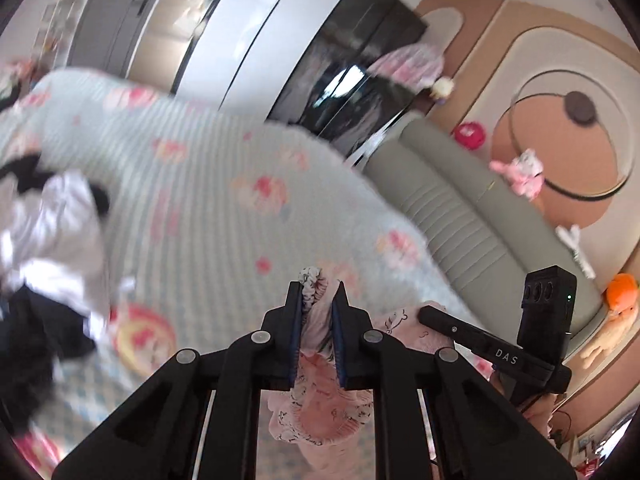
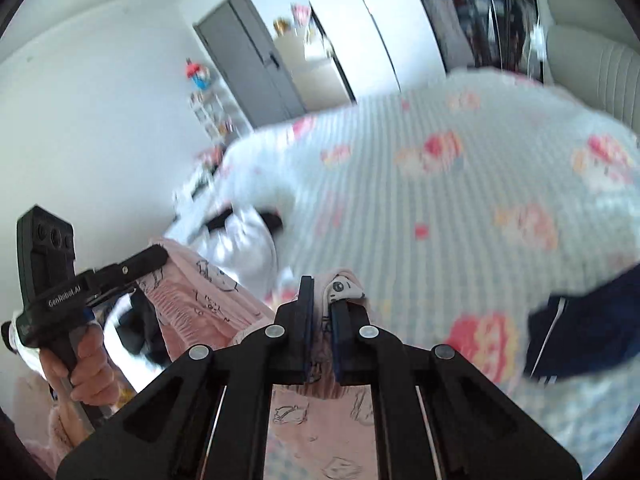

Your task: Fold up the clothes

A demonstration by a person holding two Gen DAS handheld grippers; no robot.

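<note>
A quilted, ribbed bedspread with pink flower prints covers the bed. Above it hangs a soft pink garment with black doodles, stretched between the claws, its long axis running from one to the other. Left claw pinches a gathered edge; right claw clamps another.

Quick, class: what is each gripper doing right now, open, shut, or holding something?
Left gripper: shut on the pink printed garment, at its gathered edge.
Right gripper: shut on another part of the same pink printed garment.
</note>
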